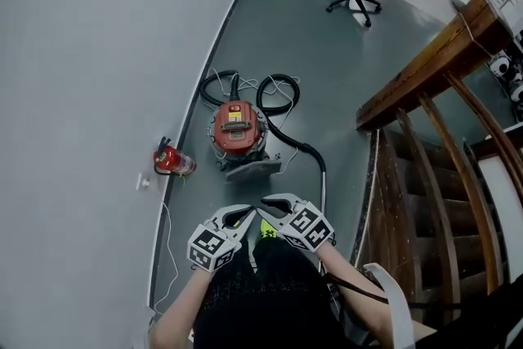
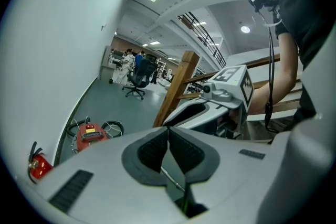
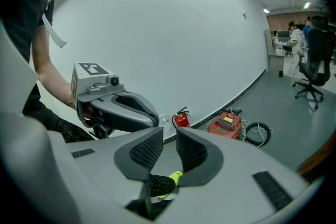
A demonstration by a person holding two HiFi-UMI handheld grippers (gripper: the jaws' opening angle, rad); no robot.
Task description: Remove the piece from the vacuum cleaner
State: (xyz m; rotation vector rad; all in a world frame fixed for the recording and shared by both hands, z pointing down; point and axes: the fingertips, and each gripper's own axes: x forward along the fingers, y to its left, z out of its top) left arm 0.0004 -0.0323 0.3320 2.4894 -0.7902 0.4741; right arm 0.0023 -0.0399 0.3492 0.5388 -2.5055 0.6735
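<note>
Approach step: your left gripper (image 2: 168, 136) has its jaws pressed together on nothing. Your right gripper (image 3: 169, 145) has its jaws a little apart, also empty, and both hang well short of the work. Ahead, the red vacuum cleaner (image 1: 237, 131) sits on the floor (image 1: 343, 78) beside the wall (image 1: 98, 53), with a grey piece (image 1: 253, 168) at its near side, probably the one to remove. Next you likely need to get closer, open wider, steady the body and pull.
</note>
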